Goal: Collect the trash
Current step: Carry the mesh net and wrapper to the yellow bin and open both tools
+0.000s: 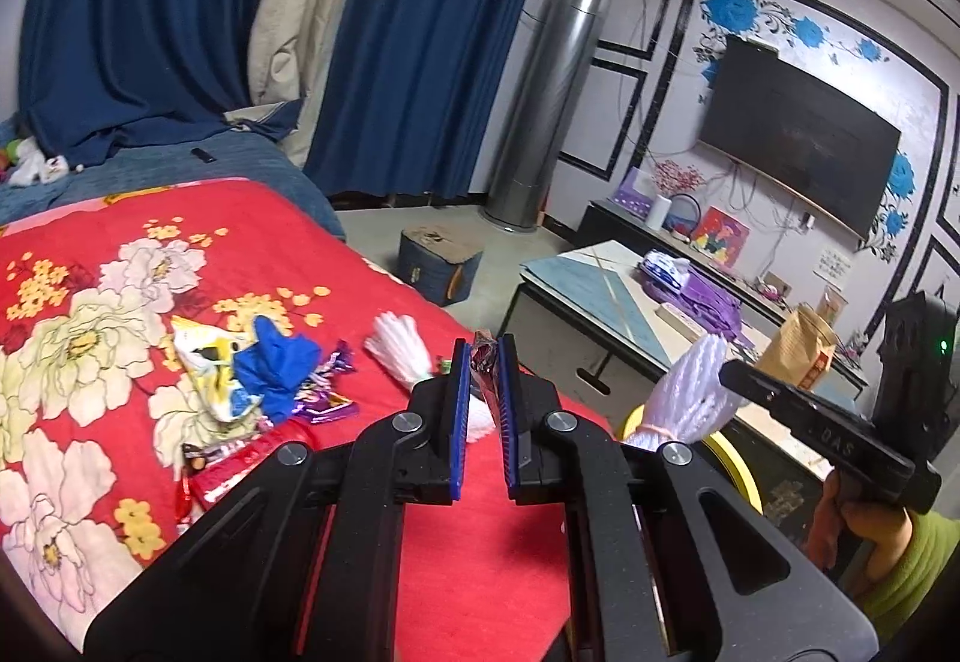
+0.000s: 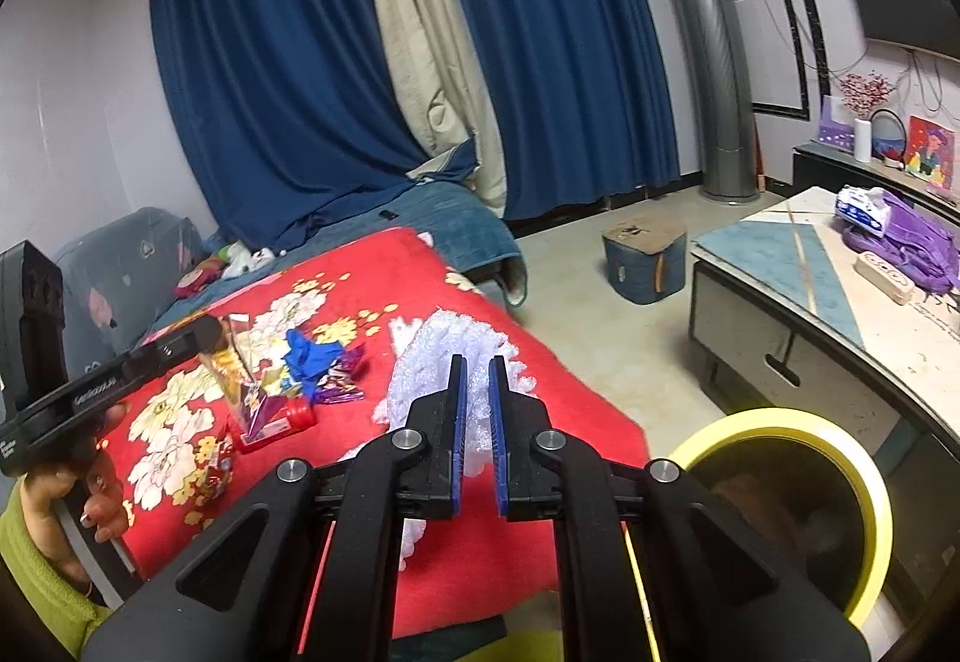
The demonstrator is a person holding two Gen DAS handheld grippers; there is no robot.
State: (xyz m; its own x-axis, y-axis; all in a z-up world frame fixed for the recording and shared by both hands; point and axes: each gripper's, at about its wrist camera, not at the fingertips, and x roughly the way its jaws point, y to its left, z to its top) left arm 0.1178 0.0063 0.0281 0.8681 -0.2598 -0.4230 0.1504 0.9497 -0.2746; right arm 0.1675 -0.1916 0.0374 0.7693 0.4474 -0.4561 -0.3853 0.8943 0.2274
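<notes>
The left gripper [image 1: 483,356] is clamped on a small dark-red crinkled candy wrapper [image 1: 485,371] held above the red floral bedspread [image 1: 420,542], while the right gripper [image 2: 477,380] pinches a white foam fruit-net sleeve [image 2: 432,356] between nearly closed blue pads – both pieces lifted off the bed, the round yellow-rimmed trash bin [image 2: 864,488] standing on the floor just beside the bed corner. To finish this step cleanly, I would carry each piece fully over the bin mouth before letting go – the foam is light and may drift – then return for the heap of blue, yellow and purple wrappers [image 1: 270,380] left on the bedspread
</notes>
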